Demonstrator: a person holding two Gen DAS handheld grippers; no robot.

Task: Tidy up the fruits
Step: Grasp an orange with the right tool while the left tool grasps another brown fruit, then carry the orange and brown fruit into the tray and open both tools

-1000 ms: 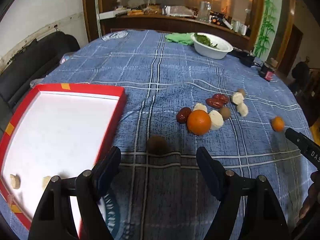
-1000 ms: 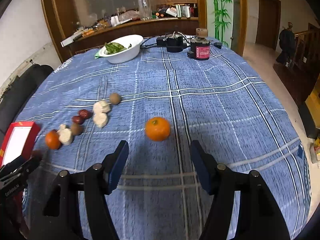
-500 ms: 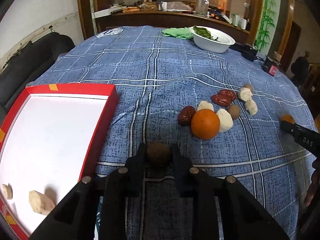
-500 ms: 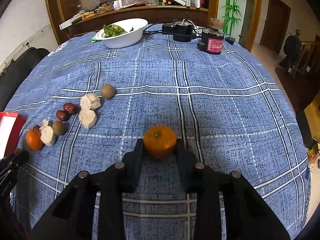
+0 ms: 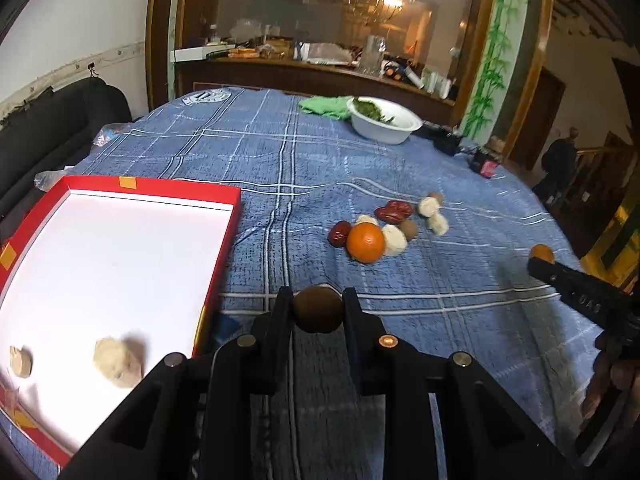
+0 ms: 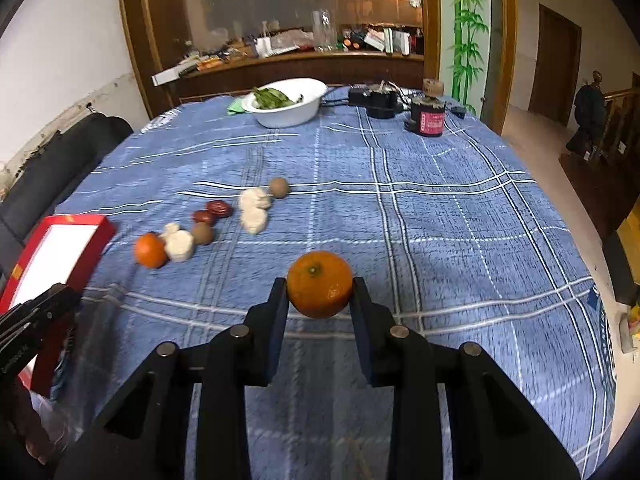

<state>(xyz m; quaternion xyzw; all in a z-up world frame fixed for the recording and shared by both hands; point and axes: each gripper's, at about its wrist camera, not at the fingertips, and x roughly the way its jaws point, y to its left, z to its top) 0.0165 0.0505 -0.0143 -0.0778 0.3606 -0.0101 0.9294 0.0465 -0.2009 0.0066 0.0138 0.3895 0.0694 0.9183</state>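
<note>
The left gripper [image 5: 318, 309] has its jaws closed on a small round brown fruit [image 5: 318, 309], held between the two black fingers above the blue checked tablecloth [image 5: 280, 152], just beside the near right corner of the red tray [image 5: 224, 248]. The tray's white floor holds two pale lumps: a larger one [image 5: 117, 362] near its front and a smaller one [image 5: 20, 361] at the left edge.

The right gripper [image 6: 320, 284] has its jaws closed on an orange [image 6: 320, 284], clamped at its sides and lifted clear of the tabletop.

Between the two grippers, on the tabletop, lies a loose cluster of fruit: a second orange [image 5: 365, 242], touched on the left by a dark red date [image 5: 339, 233] and on the right by a pale lump [image 5: 394, 240]. Behind these sit two more red dates [image 5: 394, 211], a small brown fruit [image 5: 409, 229], two more pale lumps [image 5: 429, 206] and another brown fruit [image 6: 279, 187] at the far end of the row.

At the far side of the tabletop stands a white bowl [image 5: 384, 128] with green leaves in it, a green cloth [image 5: 326, 105] just beside it. A small red and black jar [image 6: 430, 118] and a black device [image 6: 374, 100] stand well apart from the fruit.
</note>
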